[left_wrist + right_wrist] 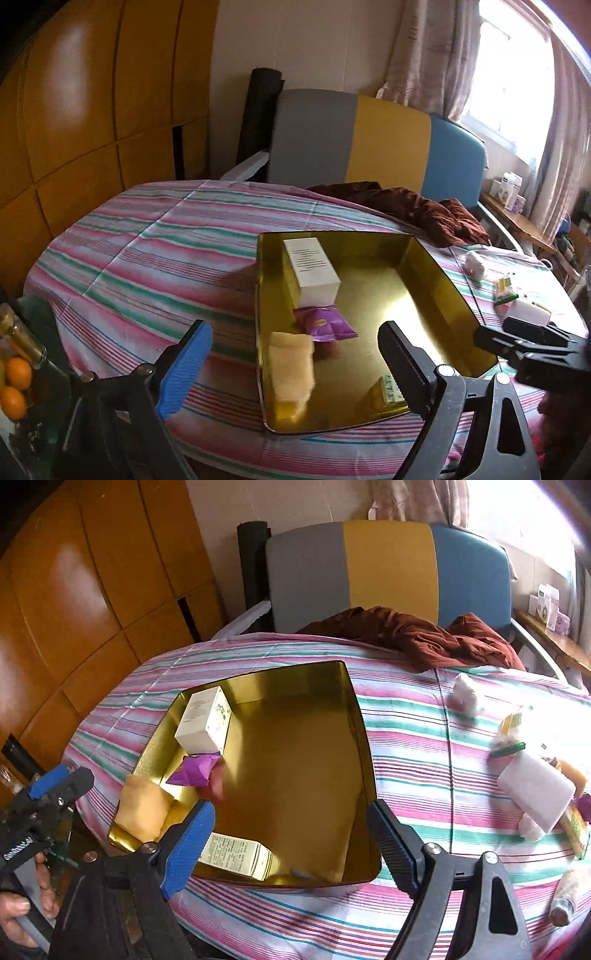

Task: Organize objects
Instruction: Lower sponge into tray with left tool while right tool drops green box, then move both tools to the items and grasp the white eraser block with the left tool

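Note:
A shiny gold tin tray (pixel 436 280) (pixel 295 775) lies on the striped tablecloth. In it are a white box (pixel 314 271) (pixel 205 723), a purple packet (pixel 325 325) (pixel 195 771), a pale yellow packet (pixel 291 369) (pixel 142 808) and a small yellow-green box (pixel 386 393) (pixel 236 853). My left gripper (pixel 295 365) is open and empty over the tray's near edge. My right gripper (pixel 291 842) is open and empty over the tray's near rim; it shows in the left wrist view (pixel 532 339). Several loose items lie to the right: a white block (pixel 535 794), a white wad (pixel 465 694), yellow packets (pixel 511 722).
A crumpled brown cloth (pixel 424 635) lies at the table's far edge before a grey, yellow and blue chair (pixel 388 568). Wooden cabinets (pixel 92 110) stand left. Oranges (pixel 16 384) and a bottle (pixel 18 336) sit at the left. A wrapped roll (pixel 569 893) lies right.

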`<control>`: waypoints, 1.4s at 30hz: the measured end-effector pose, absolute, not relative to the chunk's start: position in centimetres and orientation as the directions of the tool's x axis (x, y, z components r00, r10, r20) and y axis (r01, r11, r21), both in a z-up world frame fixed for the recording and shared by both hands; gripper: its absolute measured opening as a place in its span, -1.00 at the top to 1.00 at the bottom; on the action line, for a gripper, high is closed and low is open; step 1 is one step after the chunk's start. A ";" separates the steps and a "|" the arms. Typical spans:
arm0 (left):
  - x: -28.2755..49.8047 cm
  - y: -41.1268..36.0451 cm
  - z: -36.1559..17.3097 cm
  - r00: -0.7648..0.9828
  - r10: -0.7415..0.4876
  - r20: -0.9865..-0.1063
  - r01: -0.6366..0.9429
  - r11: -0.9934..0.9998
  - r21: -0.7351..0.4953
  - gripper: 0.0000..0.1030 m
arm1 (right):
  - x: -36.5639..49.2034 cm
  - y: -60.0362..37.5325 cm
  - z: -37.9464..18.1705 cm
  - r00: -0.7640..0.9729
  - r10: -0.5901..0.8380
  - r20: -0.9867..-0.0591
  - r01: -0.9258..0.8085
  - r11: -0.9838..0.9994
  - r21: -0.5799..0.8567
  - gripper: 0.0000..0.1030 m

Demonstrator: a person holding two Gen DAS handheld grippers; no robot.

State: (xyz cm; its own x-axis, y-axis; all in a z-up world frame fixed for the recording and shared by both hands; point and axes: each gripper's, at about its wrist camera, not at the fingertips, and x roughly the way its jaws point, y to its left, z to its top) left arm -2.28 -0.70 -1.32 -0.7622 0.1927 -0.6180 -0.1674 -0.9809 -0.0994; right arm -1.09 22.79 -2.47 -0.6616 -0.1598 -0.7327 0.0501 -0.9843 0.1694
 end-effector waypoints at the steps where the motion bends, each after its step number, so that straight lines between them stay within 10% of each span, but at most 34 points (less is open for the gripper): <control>1: -2.2 -0.4 -1.2 -0.763 0.195 -0.617 -0.176 -0.980 -0.092 -0.78 | -1.0 22.7 -2.5 -0.663 -0.155 -0.732 0.052 -0.985 0.162 -0.68; 42: -1.7 13.1 -0.2 -0.622 0.450 -0.640 -0.550 -0.834 -0.052 -0.81 | 4.4 47.8 -1.0 -0.622 0.216 -0.752 -0.517 -0.835 0.188 -0.68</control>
